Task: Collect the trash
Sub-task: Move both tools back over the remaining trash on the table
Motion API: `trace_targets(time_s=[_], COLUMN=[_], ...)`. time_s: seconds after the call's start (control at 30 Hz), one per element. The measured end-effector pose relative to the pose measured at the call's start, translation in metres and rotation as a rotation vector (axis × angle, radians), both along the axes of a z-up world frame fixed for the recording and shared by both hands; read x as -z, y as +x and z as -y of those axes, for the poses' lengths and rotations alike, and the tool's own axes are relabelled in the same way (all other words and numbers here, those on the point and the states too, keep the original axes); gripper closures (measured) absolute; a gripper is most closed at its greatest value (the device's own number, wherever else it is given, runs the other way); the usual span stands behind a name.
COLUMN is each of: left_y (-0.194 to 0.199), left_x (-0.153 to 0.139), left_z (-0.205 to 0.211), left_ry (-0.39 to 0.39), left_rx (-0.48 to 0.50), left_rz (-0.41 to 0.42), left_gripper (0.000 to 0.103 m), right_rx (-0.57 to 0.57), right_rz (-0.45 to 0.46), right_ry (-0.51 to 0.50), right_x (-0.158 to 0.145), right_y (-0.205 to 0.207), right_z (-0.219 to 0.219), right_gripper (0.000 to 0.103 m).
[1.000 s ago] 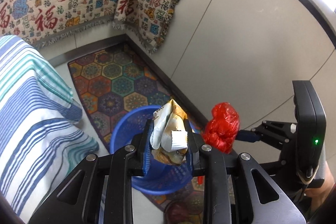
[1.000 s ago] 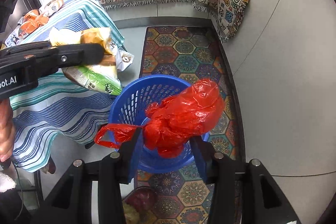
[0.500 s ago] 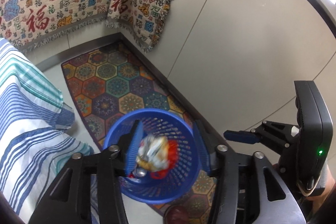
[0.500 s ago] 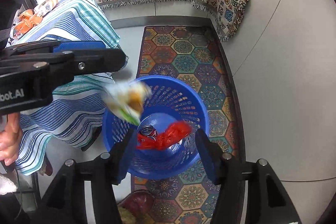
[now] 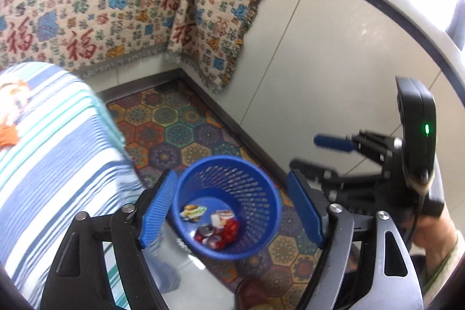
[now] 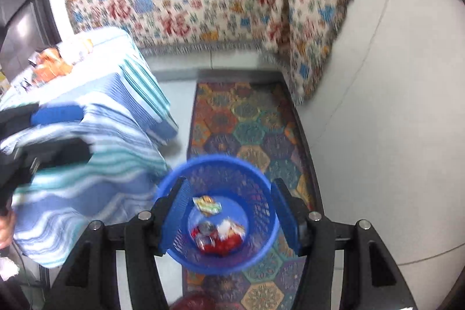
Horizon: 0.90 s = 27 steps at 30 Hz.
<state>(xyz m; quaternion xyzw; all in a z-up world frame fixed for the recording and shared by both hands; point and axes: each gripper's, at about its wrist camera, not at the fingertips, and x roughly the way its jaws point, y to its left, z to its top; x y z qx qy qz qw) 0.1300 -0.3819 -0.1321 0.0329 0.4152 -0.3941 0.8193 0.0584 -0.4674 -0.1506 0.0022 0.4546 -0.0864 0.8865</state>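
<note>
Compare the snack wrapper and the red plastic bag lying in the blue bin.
The snack wrapper is pale with green and yellow print; the red plastic bag is plain red. The wrapper lies alone on the bare bin floor, while the bag is bunched against the drink cans. The wrapper sits toward the striped cloth side, the bag on the opposite side. Both are crumpled at the bottom of the blue bin.

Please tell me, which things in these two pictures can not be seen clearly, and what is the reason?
- Orange packets on the striped tablecloth: right wrist view, motion blur; type unreadable.
- Dark red object on the floor: both views, cut by the bottom edge and the open left hand-held gripper.
- Trash under the red bag in the blue basket: covered, small.
- Open right hand-held gripper: nothing hidden.
</note>
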Motion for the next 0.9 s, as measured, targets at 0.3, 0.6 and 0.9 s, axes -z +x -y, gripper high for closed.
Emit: trace_targets(time_s=[0.3, 0.6, 0.9], left_y=[-0.009, 0.027, 0.044], left_x=[0.000, 0.024, 0.040], left_z=[-0.149, -0.271, -0.318], left_ry=[0.143, 0.223, 0.267], left_rx=[-0.172, -0.376, -0.425], left_rz=[0.049, 0.023, 0.043], left_gripper=[0.015, 0.015, 0.013], right_rx=[-0.167, -0.378, -0.434], right_rz=[0.147, 0.068, 0.011], right_ry=[0.011, 0.093, 0.080], right_x=[-0.039, -0.022, 0.003], right_y=[0.026, 0.069, 0.094], right_z=[-0.098, -0.218, -0.279], right_gripper=[0.039, 0.039, 0.039])
